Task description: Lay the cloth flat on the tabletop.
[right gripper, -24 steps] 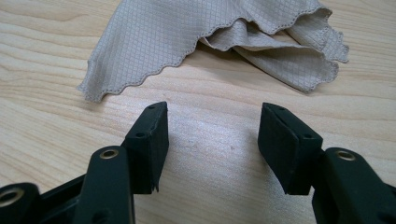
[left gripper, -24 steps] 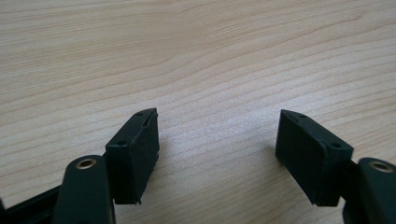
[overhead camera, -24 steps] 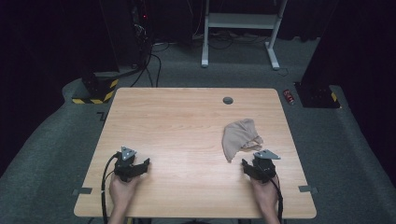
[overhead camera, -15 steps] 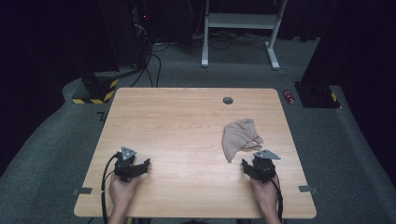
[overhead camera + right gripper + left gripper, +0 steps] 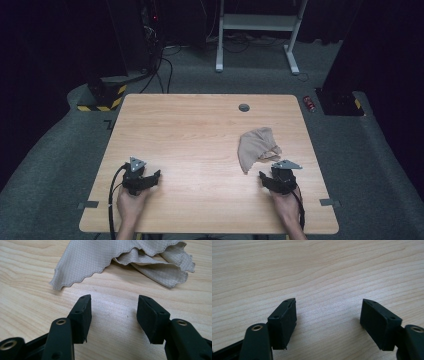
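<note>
Beige cloth lies crumpled on the worktop, right half, scalloped hem toward the near edge. Right gripper rests on the worktop just beside the cloth's near corner, not touching it; in the right gripper view the cloth sits just ahead of the jaws, which are released with bare wood between them. Left gripper rests well apart from the cloth, near the front left, jaws released, nothing between them. Small dark round grommet sits beyond the cloth, near the far edge.
</note>
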{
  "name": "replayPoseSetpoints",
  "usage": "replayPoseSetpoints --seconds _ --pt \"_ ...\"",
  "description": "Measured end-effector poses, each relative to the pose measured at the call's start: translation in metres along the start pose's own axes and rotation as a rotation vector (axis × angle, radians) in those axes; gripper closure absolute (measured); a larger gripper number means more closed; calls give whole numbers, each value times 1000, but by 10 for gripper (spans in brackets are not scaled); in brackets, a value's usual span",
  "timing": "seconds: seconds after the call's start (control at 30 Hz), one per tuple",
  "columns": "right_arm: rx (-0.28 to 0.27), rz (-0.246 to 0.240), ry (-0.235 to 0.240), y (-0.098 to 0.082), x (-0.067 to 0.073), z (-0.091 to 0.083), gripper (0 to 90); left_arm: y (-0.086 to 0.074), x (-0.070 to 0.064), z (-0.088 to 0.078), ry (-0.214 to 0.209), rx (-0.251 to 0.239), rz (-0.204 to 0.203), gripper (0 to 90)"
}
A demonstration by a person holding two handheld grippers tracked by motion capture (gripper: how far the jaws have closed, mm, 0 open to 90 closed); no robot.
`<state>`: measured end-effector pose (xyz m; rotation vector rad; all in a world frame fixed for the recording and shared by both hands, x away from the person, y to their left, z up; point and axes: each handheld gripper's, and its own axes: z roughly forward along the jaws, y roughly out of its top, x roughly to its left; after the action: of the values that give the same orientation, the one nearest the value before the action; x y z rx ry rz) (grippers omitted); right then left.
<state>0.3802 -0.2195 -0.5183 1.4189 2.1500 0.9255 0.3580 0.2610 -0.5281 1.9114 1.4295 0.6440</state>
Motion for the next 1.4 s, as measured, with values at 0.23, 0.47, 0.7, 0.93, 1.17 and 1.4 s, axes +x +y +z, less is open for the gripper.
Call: replayPoseSetpoints --seconds 0.23,0.47,0.7,0.93,1.17,1.4 --pt "-35 -10 21 9 -3 -8 453 0 0 0 0 0 0 296" --pt "-52 -26 64 28 -4 -7 439 0 0 0 0 0 -1 296" --pt "-62 -43 69 40 -2 -4 438 0 0 0 0 0 -1 296" --pt "-78 -59 54 56 -4 2 446 0 0 0 0 0 -1 296" --pt "-72 -56 30 68 -8 14 459 0 0 0 0 0 -1 296" --pt "-35 -42 9 74 -16 35 462 0 0 0 0 0 -2 297"
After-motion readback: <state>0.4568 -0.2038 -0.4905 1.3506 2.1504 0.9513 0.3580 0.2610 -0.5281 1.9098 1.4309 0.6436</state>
